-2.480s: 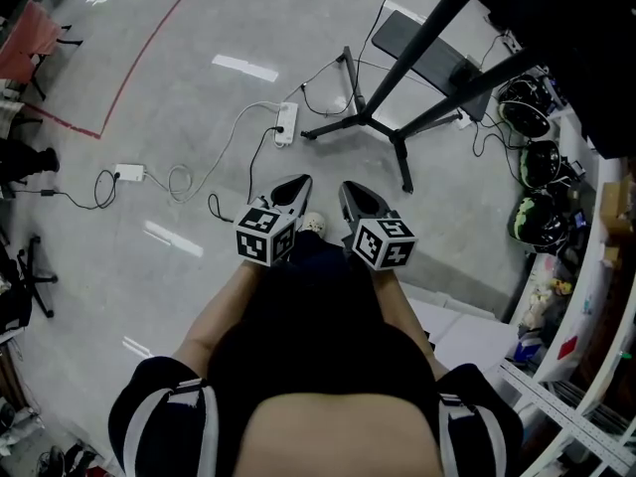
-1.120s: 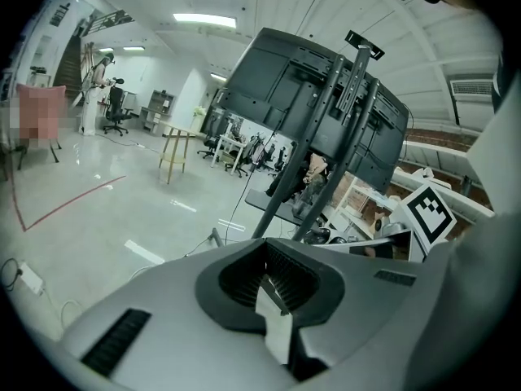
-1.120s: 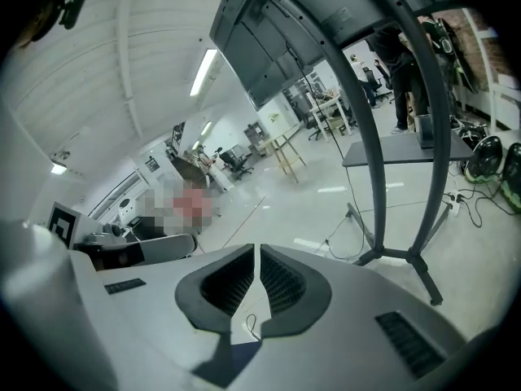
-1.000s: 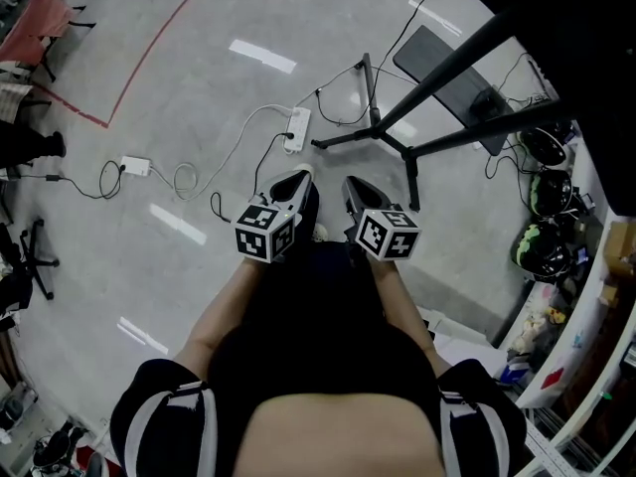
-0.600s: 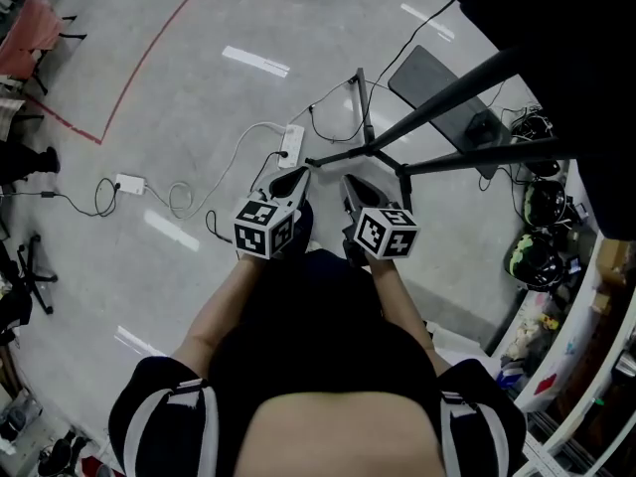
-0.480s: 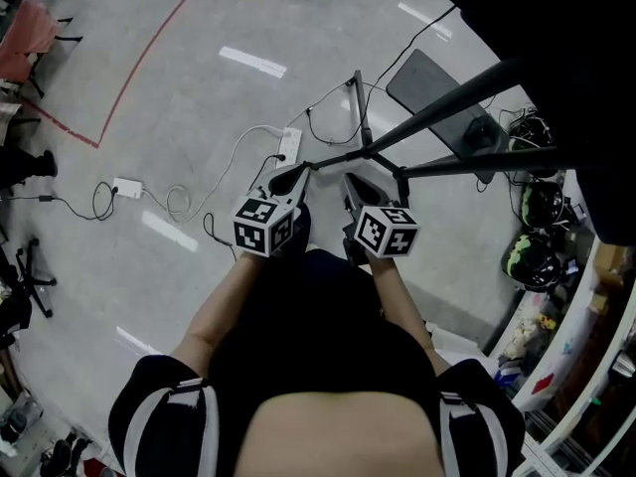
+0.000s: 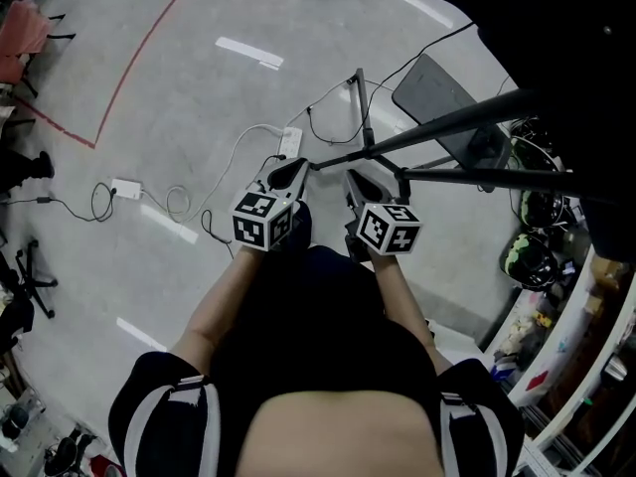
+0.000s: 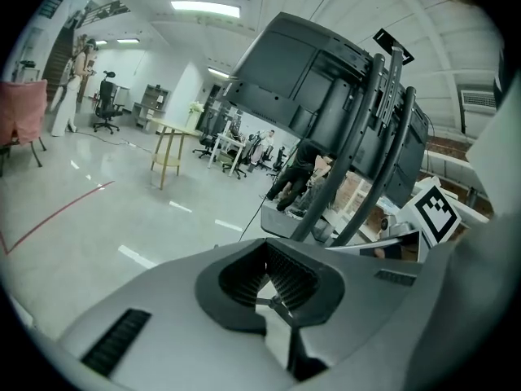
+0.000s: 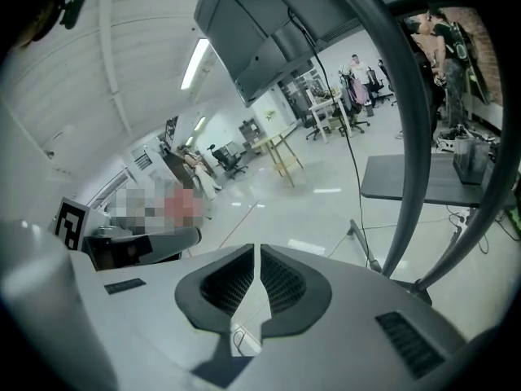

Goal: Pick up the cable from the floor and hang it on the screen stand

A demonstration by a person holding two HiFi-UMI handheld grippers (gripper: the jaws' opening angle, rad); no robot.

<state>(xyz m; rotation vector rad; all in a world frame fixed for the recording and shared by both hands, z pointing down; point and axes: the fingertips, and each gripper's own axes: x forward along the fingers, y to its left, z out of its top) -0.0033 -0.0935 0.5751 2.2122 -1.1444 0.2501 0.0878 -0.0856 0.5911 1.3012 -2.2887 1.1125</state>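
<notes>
On the grey floor a white cable [image 7: 231,147] runs from a white power strip [image 7: 289,143] to a white adapter [image 7: 127,188]. A thin black cable [image 7: 208,226] lies beside it. The black screen stand [image 7: 364,119] spreads its legs just beyond both grippers. Its screen back [image 8: 326,88] and curved posts [image 9: 405,120] loom close. My left gripper [image 7: 294,168] and right gripper [image 7: 357,178] are held side by side above the floor, aimed at the stand. Both are shut, and nothing shows between the left gripper's [image 8: 265,246] or the right gripper's [image 9: 257,249] pads.
Black helmets [image 7: 527,256] and shelving line the right wall. A red tape line [image 7: 134,63] crosses the floor at far left, and a chair base [image 7: 28,274] stands at the left edge. The stand's flat plate [image 7: 437,89] lies behind the legs. People and desks stand far off [image 8: 236,145].
The person has walked toward the stand, so its legs and poles now sit right at the gripper tips. Both grippers stayed shut and side by side.
</notes>
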